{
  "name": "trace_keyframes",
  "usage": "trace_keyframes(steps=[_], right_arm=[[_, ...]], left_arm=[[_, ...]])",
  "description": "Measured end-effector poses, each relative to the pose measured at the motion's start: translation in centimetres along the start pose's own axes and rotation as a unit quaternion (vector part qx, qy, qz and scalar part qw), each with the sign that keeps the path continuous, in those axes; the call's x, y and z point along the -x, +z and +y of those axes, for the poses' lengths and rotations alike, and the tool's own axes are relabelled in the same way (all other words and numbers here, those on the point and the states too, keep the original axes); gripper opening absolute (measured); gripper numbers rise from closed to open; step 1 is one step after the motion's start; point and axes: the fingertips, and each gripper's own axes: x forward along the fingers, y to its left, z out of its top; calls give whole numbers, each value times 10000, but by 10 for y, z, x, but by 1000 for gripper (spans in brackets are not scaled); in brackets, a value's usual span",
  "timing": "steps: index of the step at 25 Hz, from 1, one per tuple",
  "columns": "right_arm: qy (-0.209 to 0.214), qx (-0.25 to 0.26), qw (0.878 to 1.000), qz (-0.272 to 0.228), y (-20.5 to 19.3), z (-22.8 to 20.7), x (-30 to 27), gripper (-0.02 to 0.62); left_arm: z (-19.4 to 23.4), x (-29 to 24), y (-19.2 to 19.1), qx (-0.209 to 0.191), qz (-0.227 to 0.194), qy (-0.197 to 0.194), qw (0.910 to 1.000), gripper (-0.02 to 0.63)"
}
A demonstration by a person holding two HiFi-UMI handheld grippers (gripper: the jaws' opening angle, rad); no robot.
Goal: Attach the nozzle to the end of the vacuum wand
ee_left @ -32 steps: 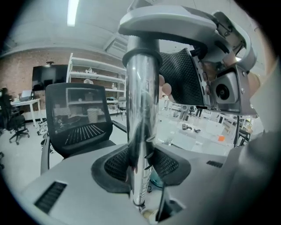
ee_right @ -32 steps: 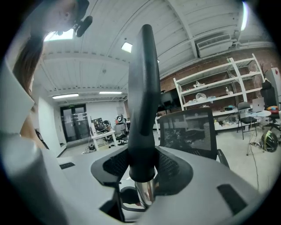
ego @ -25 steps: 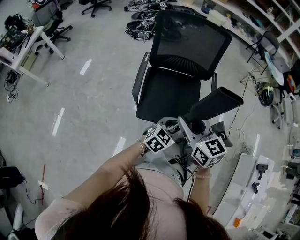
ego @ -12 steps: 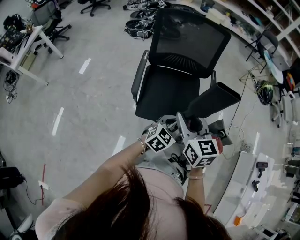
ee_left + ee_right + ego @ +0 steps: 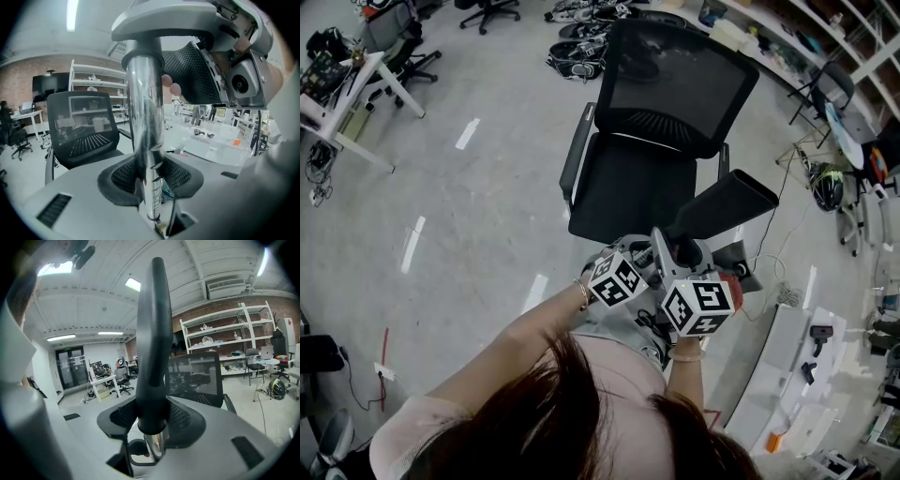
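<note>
- Currently, the left gripper [image 5: 151, 177] has its two pads closed on the chrome wand [image 5: 144, 117]. The tube stands upright between them in the left gripper view and runs on past the jaws.
- The right gripper [image 5: 152, 420] is clamped round the round neck of the black nozzle [image 5: 153, 348]. No gap shows between pad and plastic on either side.
- In the head view both grippers sit close together in front of the person, just short of the front edge of the black office chair [image 5: 675, 84]. The nozzle slants up and to the right from them, its wide flat mouth farthest from the person.
- What the next move turns on is that nozzle and wand lie on one line. In the right gripper view a short length of bright tube comes straight out of the nozzle's neck on the camera side of the jaws, so the wand's end is already inside the socket.
- The right gripper shows farther along the tube in the left gripper view, so the joint lies between the two grips, nearer the right hand.
- Whether the neck is fully seated or latched cannot be told. As I judge it, any remaining push goes straight along that shared axis, the right hand driving and the left bracing.
- A tilt between the hands could jam the neck.
</note>
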Motion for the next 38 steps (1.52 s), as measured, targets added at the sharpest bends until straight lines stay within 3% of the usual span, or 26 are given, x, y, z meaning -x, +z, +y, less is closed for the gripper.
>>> trace_keyframes(steps=[4,18,30,38], right_arm=[[167,-73,9998,6,-3,1,4,187],[24,146,9999,46,-17,36,7,187],[-494,-23,9980,-392,-20,87,40,187],[-646,-156,9956,-661,-17,80,80,187]], left_arm=[[-4,0,-1,16,-53,25,10000,155],[1,30,-11,-11,-125,33,9999,155],[-1,78,-24,-62,-249,-32,9997,155],[-13,76,-20,-44,-290,121,9995,155]])
